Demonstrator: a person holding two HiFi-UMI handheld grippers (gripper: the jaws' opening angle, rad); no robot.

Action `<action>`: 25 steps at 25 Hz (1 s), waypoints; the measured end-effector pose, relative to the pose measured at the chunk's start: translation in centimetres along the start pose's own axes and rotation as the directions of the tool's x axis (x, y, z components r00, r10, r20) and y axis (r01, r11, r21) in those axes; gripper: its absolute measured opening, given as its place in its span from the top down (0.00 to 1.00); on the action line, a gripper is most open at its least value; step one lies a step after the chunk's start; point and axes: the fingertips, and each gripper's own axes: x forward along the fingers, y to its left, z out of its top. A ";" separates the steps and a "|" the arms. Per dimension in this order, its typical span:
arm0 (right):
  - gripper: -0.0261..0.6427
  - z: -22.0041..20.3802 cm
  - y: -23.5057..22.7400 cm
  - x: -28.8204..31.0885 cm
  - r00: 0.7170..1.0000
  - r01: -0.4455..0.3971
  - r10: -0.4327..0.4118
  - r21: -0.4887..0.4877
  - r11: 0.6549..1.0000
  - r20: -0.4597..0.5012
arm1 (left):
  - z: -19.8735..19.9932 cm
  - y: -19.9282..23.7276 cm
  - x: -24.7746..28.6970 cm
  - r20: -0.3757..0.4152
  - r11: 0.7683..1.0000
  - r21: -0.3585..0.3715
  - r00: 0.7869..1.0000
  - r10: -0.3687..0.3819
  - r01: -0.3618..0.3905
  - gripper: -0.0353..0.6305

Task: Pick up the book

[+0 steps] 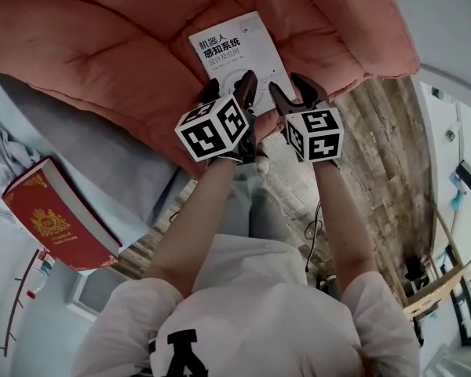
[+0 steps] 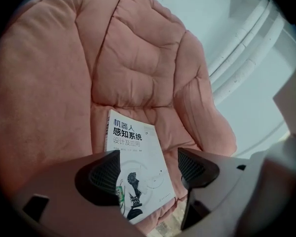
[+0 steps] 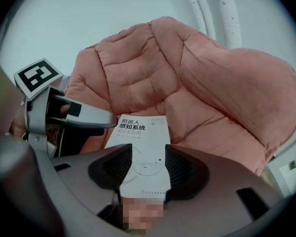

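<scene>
Books — 2, white book (image 1: 235, 45) on cushion (image 1: 102, 45), red book (image 1: 59, 214) aside, left gripper (image 1: 229, 86), right gripper (image 1: 286, 86) — jaws spread.

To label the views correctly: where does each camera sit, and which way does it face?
Head view: on the head, facing steeply down at the white book on the pink cushion; forearms, left gripper, right gripper show.
Left gripper view: on that gripper, along its open jaws toward the book.
Right gripper view: likewise; the left gripper shows too.
Shared: the book.
</scene>
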 end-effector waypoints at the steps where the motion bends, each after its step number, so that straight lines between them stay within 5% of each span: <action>1: 0.65 -0.2 0.0 0.3 1.000 -0.001 0.001 0.001 1.000 -0.006 | 0.0 0.4 0.2 0.002 1.000 -0.011 1.000 0.023 -0.023 0.42; 17: 0.57 0.2 -1.7 6.7 0.994 -0.064 0.061 -0.035 0.997 -0.093 | -0.9 4.7 3.6 -0.058 0.967 -0.064 0.968 0.242 -0.246 0.36; 25: 0.55 -0.4 -2.5 11.0 0.967 -0.148 0.134 -0.049 0.988 -0.217 | -1.7 6.8 5.4 -0.123 0.953 -0.117 0.956 0.266 -0.280 0.35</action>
